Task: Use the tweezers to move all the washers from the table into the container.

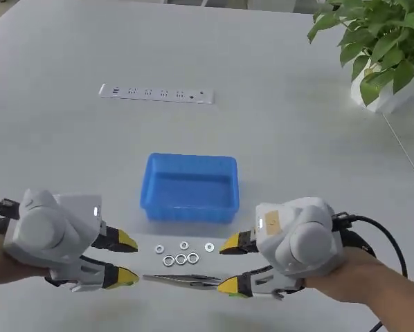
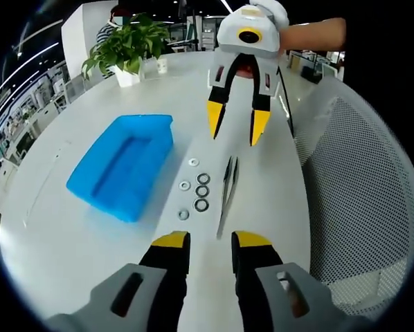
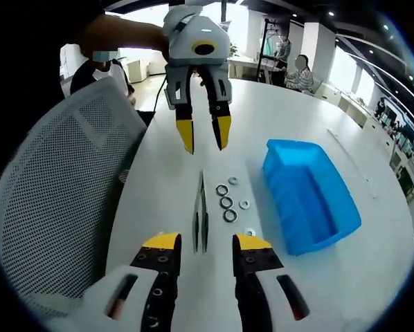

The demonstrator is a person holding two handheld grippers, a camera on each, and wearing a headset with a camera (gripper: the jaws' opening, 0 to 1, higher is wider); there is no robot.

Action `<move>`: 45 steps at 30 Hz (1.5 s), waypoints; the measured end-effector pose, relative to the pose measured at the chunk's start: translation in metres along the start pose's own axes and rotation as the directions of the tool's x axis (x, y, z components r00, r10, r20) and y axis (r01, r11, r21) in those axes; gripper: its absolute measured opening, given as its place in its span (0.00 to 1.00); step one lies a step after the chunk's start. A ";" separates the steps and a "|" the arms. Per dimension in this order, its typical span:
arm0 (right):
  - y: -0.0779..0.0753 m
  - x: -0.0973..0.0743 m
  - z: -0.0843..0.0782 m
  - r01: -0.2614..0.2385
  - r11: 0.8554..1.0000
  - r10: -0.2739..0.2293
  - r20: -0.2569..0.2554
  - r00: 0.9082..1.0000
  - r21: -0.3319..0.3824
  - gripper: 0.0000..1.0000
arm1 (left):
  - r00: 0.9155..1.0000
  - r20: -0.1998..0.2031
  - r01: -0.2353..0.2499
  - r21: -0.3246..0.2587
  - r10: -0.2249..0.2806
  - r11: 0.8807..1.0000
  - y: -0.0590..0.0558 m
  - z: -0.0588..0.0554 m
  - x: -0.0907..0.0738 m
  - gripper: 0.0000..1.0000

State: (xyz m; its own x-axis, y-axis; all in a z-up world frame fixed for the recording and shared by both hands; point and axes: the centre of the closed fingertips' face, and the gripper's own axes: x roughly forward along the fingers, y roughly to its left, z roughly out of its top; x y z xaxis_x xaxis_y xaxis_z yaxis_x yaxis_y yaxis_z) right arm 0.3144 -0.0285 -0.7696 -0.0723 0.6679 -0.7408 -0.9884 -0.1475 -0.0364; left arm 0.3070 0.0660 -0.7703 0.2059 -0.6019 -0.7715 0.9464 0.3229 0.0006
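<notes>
Left gripper (image 1: pixel 129 259) and right gripper (image 1: pixel 226 264), jaws apart and empty, face each other across the tweezers (image 1: pixel 183 279) and washers (image 1: pixel 181 259) lying near the blue container (image 1: pixel 190 211).

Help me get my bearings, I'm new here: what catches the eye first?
The bright blue container sits mid-table, empty. Just in front of it lie a cluster of small washers and the tweezers. The yellow-tipped left tongs and right tongs face each other, open, on either side of them.

Plant (image 1: pixel 380 48) cut off at edge; tweezers (image 1: pixel 183 279) end possibly behind right gripper (image 1: pixel 227 264).
</notes>
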 end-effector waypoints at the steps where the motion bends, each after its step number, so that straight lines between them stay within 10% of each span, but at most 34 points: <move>1: 0.001 0.002 0.000 -0.005 1.000 0.005 -0.005 1.000 -0.006 0.30 | 1.000 -0.005 0.004 0.005 -0.004 1.000 0.000 -0.001 0.001 0.27; 45: 0.004 0.039 -0.013 -0.039 0.999 0.036 -0.100 0.994 -0.028 0.11 | 0.989 -0.107 0.115 0.105 -0.104 0.988 -0.011 -0.013 0.032 0.05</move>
State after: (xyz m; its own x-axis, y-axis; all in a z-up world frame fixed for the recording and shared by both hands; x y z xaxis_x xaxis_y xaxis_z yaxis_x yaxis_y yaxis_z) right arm 0.3093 -0.0127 -0.8069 -0.0941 0.5858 -0.8050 -0.9806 -0.1941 -0.0266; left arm 0.3000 0.0525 -0.8037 0.0789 -0.5504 -0.8312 0.9846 0.1734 -0.0214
